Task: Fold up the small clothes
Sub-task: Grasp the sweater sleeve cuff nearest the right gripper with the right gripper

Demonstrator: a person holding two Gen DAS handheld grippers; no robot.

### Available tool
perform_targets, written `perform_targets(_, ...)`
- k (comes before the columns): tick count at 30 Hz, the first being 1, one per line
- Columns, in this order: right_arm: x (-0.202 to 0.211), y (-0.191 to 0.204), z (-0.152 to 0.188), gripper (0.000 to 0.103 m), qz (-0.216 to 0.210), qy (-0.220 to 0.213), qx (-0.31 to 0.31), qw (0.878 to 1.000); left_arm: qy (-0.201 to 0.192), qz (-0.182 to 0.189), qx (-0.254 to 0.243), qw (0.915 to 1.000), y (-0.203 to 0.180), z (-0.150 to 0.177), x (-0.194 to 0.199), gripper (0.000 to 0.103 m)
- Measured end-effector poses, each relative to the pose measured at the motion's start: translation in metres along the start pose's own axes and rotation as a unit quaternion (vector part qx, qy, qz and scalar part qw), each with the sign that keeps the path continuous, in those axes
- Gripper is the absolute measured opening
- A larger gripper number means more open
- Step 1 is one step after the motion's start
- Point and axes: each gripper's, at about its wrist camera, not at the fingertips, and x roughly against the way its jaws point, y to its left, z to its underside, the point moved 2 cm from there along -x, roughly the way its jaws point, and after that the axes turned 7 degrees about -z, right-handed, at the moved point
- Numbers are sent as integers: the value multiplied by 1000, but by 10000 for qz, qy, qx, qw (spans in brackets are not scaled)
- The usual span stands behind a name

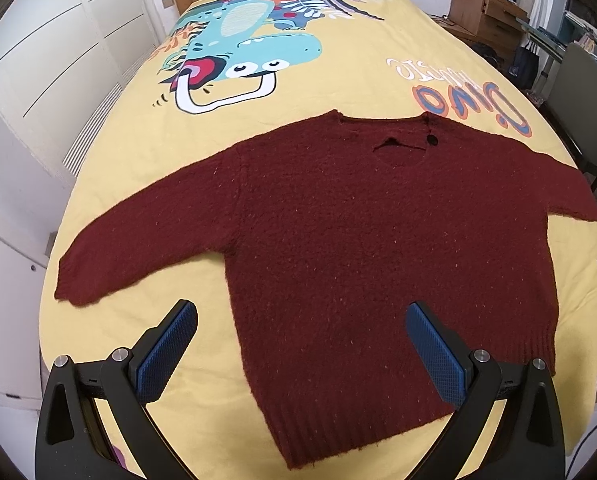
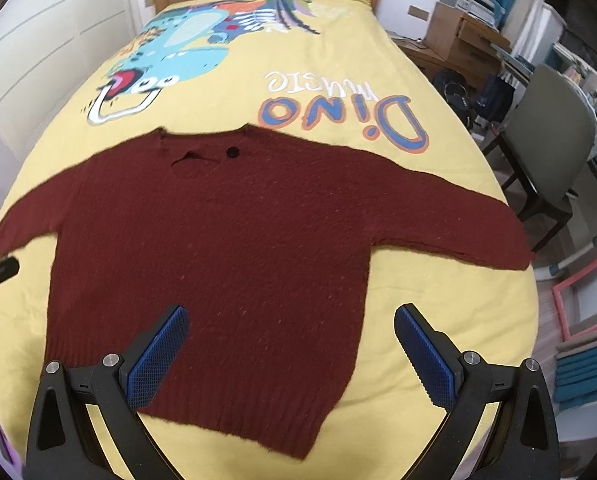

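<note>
Dark red sweater (image 1: 350, 240) lies flat, sleeves spread, on the yellow bedspread (image 1: 338, 92), hem at near edge; left gripper (image 1: 300, 322) and right gripper (image 2: 290, 324) both spread wide above it, holding nothing.

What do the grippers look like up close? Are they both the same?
Yes, they look like twins. The left gripper and the right gripper each have two black plastic fingers shaped like a wide V. Each finger carries a blue rectangular pad with a tiny criss-cross pattern, and round silver bolts sit at the joints. No cables, hands or sleeves show on them.
</note>
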Motion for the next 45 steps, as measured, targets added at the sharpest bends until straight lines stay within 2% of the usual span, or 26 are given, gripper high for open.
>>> perform_targets(5, -14, -57, -9, 102, 12, -460, -464, 9979, -3, -175, -284, 9994, -6, -15, -18, 102)
perform_targets(8, -32, -111, -15, 102, 281, -508, -857, 9946, 39, -277, -358, 9990, -9, -24, -34, 102)
perform_targets(11, -51, -178, -18, 102, 490, -657, -1366, 9872, 190, -213, -290, 9992, -11, -28, -50, 102)
perform_targets(15, -90, -278, -15, 102, 792, -438, -2347, 9678, 374, -179, -252, 9988, -16, -30, -66, 102)
perform_targets(18, -112, -331, -8, 102, 790, -241, -3017, 9498, 560, -163, -218, 9981, -19, -30, -78, 102)
perform_targets(21, -125, -368, -2, 102, 652, -260, -3577, 9312, 782, -110, -149, 9968, -18, -28, -90, 102)
perform_targets(26, -143, -404, -1, 101, 560, -190, -4057, 9121, 919, -195, -124, 9955, -14, -27, -102, 102)
perform_targets(28, -156, -413, 4, 91, 519, 7, -4258, 9033, 976, -249, -135, 9948, -12, -27, -106, 102)
perform_targets(29, -161, -416, 8, 82, 524, 58, -4400, 8964, 989, -237, -104, 9948, -10, -26, -108, 102)
perform_targets(31, -161, -424, 14, 75, 447, -52, -4651, 8841, 1006, -215, -37, 9947, -6, -25, -109, 102)
perform_targets(32, -159, -428, 15, 66, 412, -100, -4733, 8799, 1014, -242, -23, 9946, -5, -24, -110, 102)
perform_targets(33, -157, -431, 15, 51, 383, -115, -4752, 8790, 1022, -277, -32, 9944, -3, -23, -111, 102)
perform_targets(34, -155, -435, 13, 41, 319, -142, -4767, 8784, 1032, -295, -42, 9942, -4, -22, -112, 102)
perform_targets(35, -154, -439, 11, 22, 215, -184, -4807, 8764, 1046, -294, -47, 9941, -3, -20, -113, 102)
perform_targets(36, -152, -443, 10, 16, 74, -221, -4883, 8724, 1053, -276, -41, 9941, -2, -19, -113, 102)
perform_targets(37, -149, -445, 7, 15, -1, -230, -4907, 8710, 1048, -259, -28, 9942, -1, -19, -113, 102)
perform_targets(41, -132, -433, -23, 13, 120, -345, -4483, 8932, 1024, -203, 39, 9945, 3, -17, -113, 102)
perform_targets(45, -97, -395, -63, 12, 264, -576, -3620, 9300, 1073, -254, 129, 9938, 12, -15, -117, 102)
